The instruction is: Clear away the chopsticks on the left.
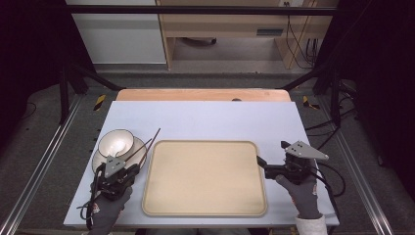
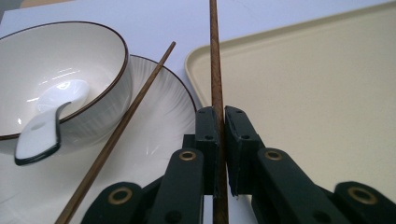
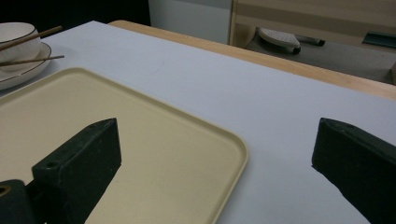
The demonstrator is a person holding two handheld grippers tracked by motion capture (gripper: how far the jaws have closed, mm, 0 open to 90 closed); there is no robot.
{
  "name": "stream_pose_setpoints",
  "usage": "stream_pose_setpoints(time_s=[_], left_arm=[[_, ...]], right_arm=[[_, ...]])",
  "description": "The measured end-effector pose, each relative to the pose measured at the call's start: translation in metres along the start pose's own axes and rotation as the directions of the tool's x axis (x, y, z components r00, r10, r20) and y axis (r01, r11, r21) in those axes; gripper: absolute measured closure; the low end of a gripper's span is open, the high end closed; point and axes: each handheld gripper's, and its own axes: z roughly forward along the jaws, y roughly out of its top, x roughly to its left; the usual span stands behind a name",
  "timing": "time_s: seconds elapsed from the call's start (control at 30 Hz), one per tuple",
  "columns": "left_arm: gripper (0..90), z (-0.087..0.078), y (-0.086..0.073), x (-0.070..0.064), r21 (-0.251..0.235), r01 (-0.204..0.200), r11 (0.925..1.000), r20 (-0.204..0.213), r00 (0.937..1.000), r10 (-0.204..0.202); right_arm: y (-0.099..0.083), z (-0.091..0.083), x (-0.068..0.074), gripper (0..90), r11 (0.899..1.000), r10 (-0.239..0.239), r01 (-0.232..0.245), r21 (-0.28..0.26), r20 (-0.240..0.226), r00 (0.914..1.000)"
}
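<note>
Chopstick [image 2: 216, 70] clamped by left gripper [image 2: 222, 135]; spoon [image 2: 46, 119] in bowl [image 2: 60, 60].

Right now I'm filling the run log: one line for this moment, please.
left gripper: shut on chopstick | other chopstick: on plate | right gripper: open, at tray corner

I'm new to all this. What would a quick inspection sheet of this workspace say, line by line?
Surface: pale lavender tabletop.
Job's things: brown wooden chopstick clamped in left gripper; second chopstick across white dark-rimmed plate; white bowl holds white spoon; beige tray bare.
Clutter: nothing seen.
Grippers: right gripper open over tray corner.
Cables: black cable trailing right.
Surroundings: wooden furniture, dark frame.
</note>
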Motion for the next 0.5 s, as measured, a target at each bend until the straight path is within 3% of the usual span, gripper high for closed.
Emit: stream_pose_setpoints(time_s=[0.5], left_arm=[[84.2, -0.001, 0.001, -0.026, -0.053, 0.094, 0.9942, -0.04, 0.9946, -0.096]], right_arm=[[0.0, 0.0, 0.003, 1.7, 1.0, -0.011, 0.011, 0.003, 0.014, 0.9998]])
